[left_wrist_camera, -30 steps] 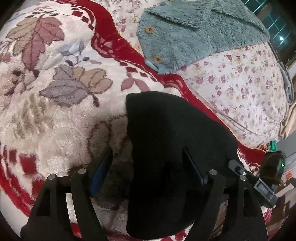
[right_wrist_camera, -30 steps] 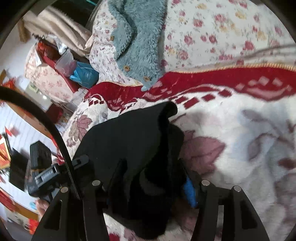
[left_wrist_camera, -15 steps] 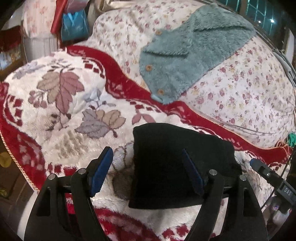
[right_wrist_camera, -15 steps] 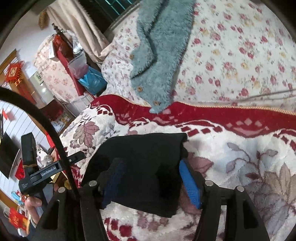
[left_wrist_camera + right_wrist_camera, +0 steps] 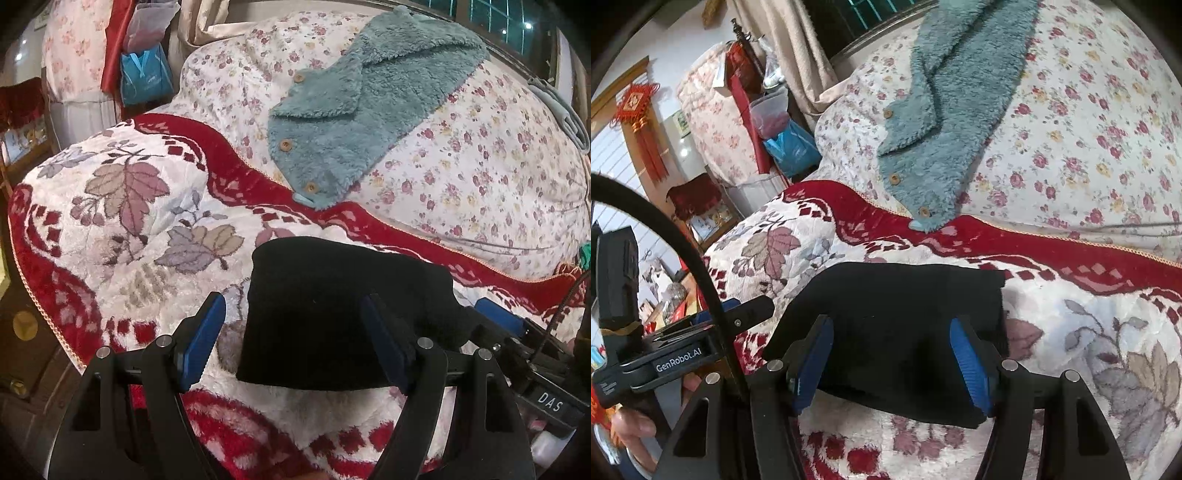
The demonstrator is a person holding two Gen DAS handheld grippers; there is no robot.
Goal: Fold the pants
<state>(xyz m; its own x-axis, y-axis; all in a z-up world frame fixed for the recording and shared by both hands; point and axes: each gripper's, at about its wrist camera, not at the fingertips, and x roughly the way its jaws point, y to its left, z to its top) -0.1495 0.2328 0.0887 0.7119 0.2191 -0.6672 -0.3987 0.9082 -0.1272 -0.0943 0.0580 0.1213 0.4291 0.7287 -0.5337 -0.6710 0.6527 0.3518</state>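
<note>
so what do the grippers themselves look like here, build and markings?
Both match: the left gripper and right gripper have matte black angular finger arms with silver screws and ribbed blue pads. In the right wrist view the left unit's black body reads "GenRobot.AI"; a black cable arcs past it. The left wrist view shows white "DAS" lettering on the right unit.

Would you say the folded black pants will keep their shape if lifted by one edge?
Probably not: the pants look like soft cloth, so the layers would likely droop and unfold. On the plush blanket they would probably drag rather than slide.
</note>
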